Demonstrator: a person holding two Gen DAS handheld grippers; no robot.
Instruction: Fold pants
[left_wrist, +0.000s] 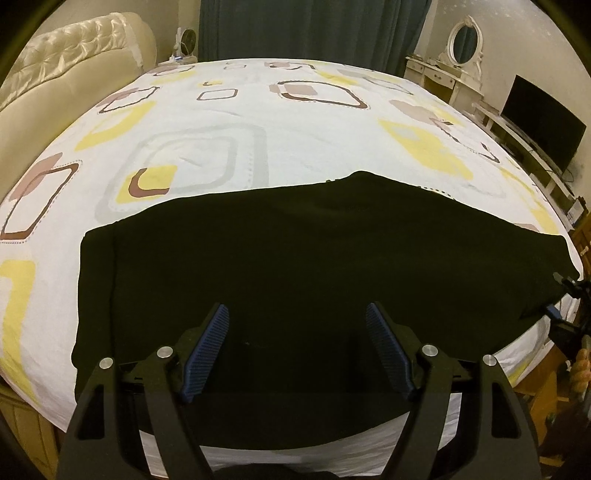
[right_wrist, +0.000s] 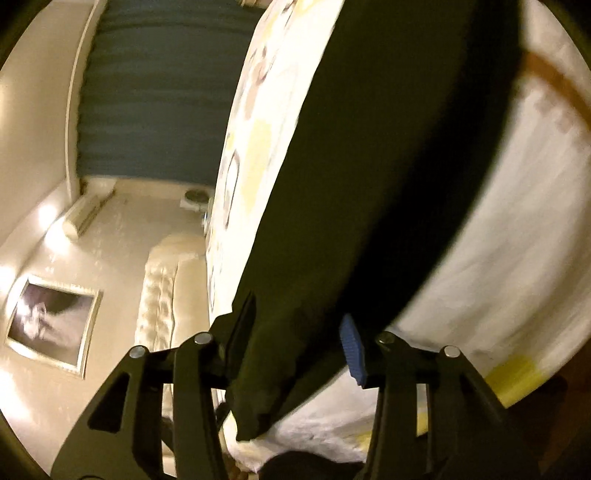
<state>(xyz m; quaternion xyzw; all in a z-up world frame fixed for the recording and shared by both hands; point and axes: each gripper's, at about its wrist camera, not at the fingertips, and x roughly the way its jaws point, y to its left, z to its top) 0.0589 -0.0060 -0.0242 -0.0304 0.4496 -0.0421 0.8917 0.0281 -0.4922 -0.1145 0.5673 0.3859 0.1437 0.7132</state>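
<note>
The black pants (left_wrist: 295, 266) lie flat along the bed's (left_wrist: 258, 129) near edge, left gripper (left_wrist: 297, 347) spread above them, right gripper (right_wrist: 299, 354) apparently straddling an end, ready to fold.

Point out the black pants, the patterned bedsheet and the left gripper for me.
Black fabric pants (left_wrist: 295, 266), left wrist view, middle of the spread cloth.
White bedsheet with yellow and brown squares (left_wrist: 295, 140), left wrist view, bare part beyond the pants.
Left gripper (left_wrist: 297, 314), left wrist view, midway between its open blue-padded fingers.
</note>
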